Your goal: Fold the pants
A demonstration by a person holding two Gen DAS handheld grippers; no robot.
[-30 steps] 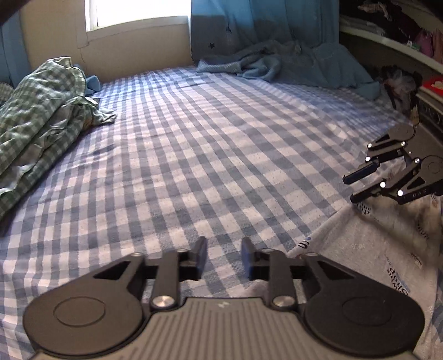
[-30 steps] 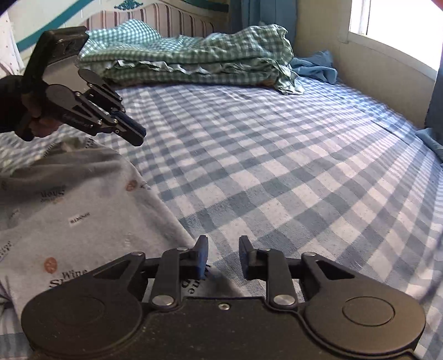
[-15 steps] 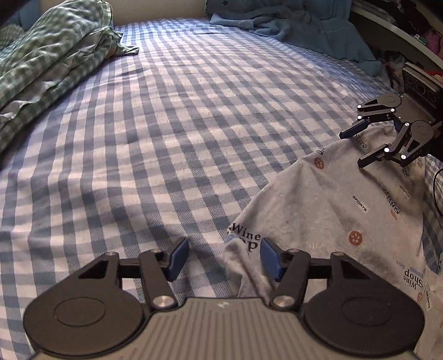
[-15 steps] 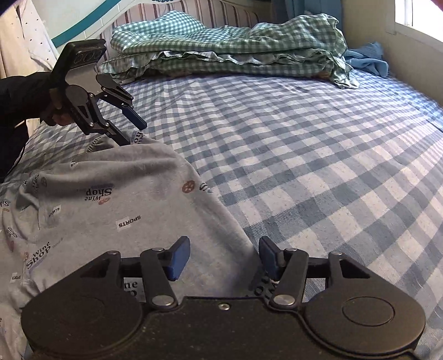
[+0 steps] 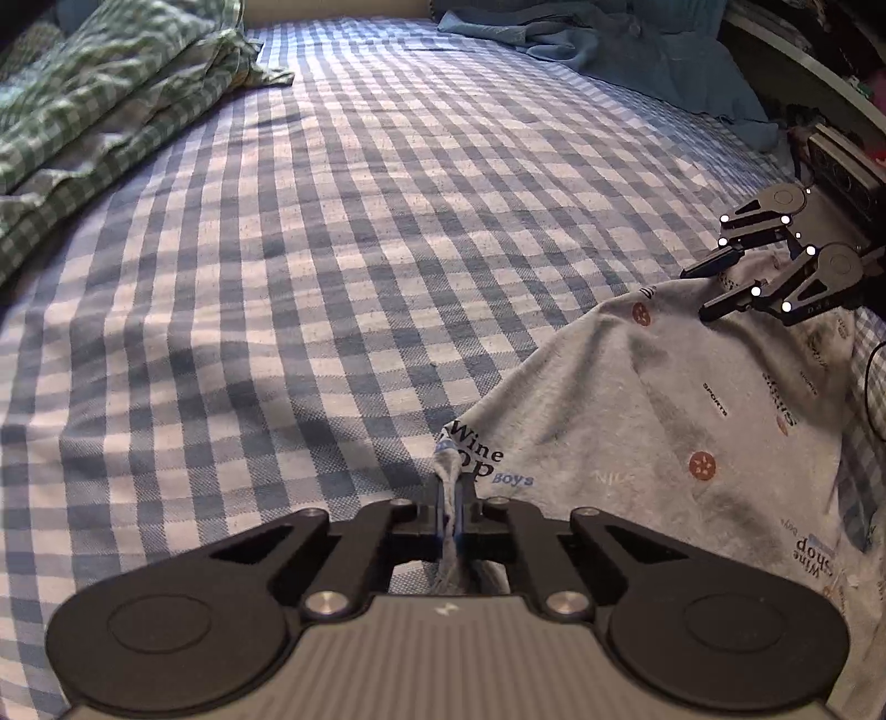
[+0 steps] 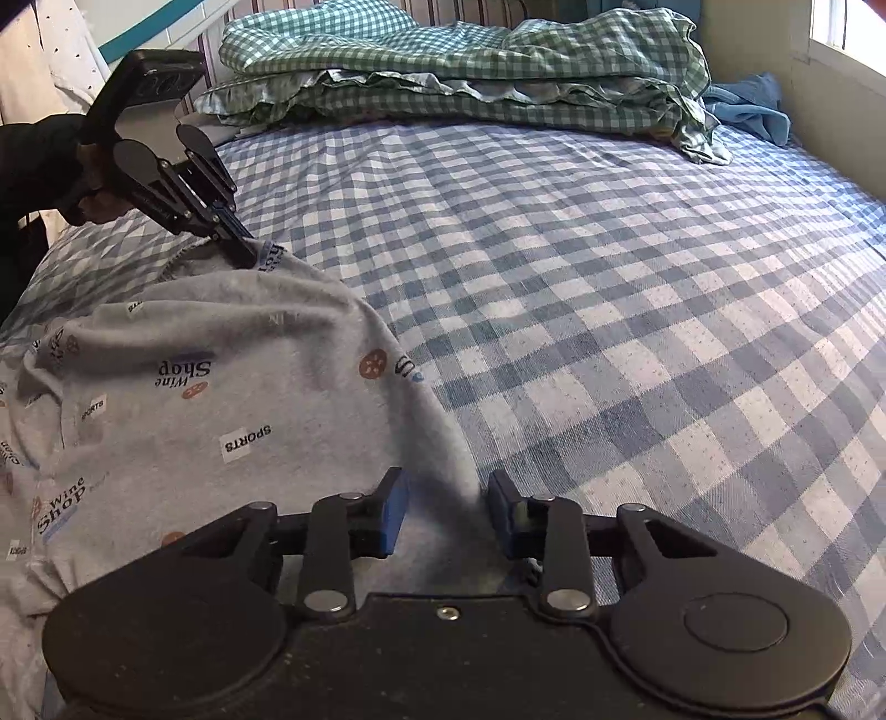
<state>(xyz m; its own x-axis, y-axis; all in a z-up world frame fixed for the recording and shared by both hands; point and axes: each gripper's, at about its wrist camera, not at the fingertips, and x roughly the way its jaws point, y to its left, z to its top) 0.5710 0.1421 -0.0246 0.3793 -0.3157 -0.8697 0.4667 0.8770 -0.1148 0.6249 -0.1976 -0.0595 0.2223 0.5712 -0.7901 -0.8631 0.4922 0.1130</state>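
The grey printed pants [image 5: 664,410] lie on the blue checked bed, at the right in the left wrist view and at the left in the right wrist view [image 6: 232,399]. My left gripper [image 5: 453,512] is shut on a corner of the pants' edge; it also shows in the right wrist view [image 6: 243,252], pinching that corner. My right gripper [image 6: 446,518] is open, with the pants' other edge lying between its blue pads [image 6: 392,515]. It also shows in the left wrist view [image 5: 700,293], open over the cloth.
A green checked blanket [image 6: 470,72] is piled at the head of the bed, and also shows in the left wrist view [image 5: 99,99]. Blue cloth [image 5: 637,50] lies by the far side. A shelf [image 5: 819,72] stands to the right. The blue checked sheet [image 6: 609,288] stretches ahead.
My left gripper has closed on the pants' corner. Both grippers have come lower and closer to the cloth. My right gripper opened and now straddles the pants' edge.
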